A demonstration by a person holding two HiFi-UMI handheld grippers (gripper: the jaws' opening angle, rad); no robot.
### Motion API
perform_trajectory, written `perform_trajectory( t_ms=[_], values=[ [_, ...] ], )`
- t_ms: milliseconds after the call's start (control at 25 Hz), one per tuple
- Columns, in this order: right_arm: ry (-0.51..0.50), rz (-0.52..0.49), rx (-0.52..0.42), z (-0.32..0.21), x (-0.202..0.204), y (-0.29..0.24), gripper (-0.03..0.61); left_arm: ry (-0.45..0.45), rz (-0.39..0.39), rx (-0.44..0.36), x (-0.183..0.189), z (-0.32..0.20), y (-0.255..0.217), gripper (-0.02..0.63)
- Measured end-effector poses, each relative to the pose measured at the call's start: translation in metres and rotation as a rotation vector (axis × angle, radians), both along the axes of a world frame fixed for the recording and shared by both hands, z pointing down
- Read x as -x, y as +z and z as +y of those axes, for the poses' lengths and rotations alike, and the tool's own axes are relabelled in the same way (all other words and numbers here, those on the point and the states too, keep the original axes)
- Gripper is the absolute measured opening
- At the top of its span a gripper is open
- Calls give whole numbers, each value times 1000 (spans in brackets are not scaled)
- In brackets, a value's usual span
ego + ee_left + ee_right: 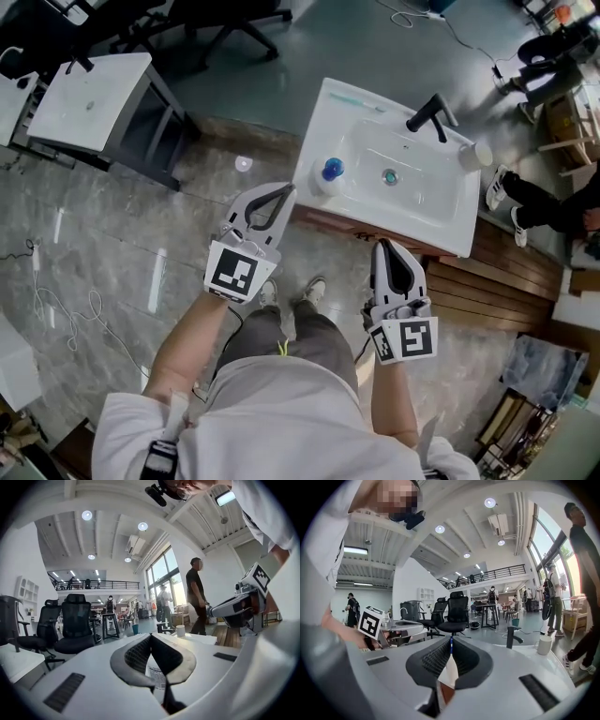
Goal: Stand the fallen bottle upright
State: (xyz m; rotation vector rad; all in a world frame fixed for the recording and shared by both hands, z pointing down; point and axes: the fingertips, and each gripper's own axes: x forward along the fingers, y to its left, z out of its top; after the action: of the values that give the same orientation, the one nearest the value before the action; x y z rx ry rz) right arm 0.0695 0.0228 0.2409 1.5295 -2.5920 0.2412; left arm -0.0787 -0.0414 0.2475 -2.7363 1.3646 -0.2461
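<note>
**Head view.** The bottle (326,177), white with a blue cap, stands at the left end of the sink (422,234), on its flat rim. From above its cap sits squarely over the body, so I judge it already upright. The faucet (431,114) and a cup (476,155) are well apart from it at the far end. My left gripper (287,192) is near the bottle but not touching it. My right gripper (382,247) hangs before the cabinet front. The jaws of both are drawn together.

**Left gripper view.** The left gripper (150,637) has its tips met and nothing between the pads. In the gap behind the tips a strip of printed label shows, which is the bottle (157,677) beyond the jaws, not in them.

**Right gripper view.** The right gripper (451,641) is likewise closed and empty. A thin blue line and a white sliver in the slit appear to be the bottle (449,672) seen past the jaws.

**Handling.** I judge the bottle to be light plastic, smooth-walled and slightly yielding, and easy to tip so close to the rim's edge. If I must take hold, I would grip across the mid-body on the label, below the cap, with moderate pressure.
</note>
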Motion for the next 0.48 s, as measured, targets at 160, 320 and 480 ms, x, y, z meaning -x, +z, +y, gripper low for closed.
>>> perform_trajectory(
  t_ms=[160, 320, 480],
  values=[
    [-11, 4, -15, 0, -5, -12, 37, -55, -7, -5, 3, 7, -23, 18],
    [-23, 11, -29, -1, -12, -25, 37, -86, -7, -68, 11, 13, -59, 18],
    [-23, 17, -42, -4, -25, -34, 37, -151, 63, -99, 27, 19, -98, 18]
  ],
)
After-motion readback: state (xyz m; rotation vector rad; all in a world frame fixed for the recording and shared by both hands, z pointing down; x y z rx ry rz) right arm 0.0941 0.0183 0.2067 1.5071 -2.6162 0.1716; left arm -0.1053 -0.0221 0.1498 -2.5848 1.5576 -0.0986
